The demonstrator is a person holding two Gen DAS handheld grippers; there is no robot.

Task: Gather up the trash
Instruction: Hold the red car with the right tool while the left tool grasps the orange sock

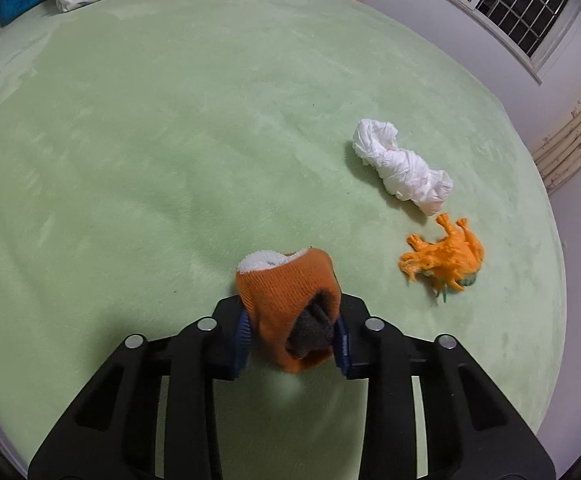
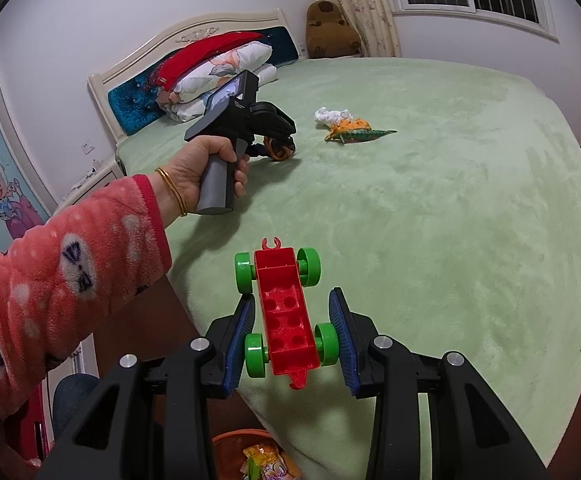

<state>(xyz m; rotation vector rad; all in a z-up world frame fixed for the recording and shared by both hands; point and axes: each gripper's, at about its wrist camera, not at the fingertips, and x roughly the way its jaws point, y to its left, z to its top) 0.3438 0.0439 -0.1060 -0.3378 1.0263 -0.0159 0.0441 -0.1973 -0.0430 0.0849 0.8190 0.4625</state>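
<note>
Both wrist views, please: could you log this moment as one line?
left gripper: shut on orange sock | right gripper: shut on red toy car | tissue wad, toy dinosaur: on bed

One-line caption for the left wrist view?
Left tool shut on an orange sock above the green bedspread; crumpled tissue beyond.

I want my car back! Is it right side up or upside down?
Upside down. The red toy car, held in the right hand-held gripper, shows its hollow studded underside.
</note>
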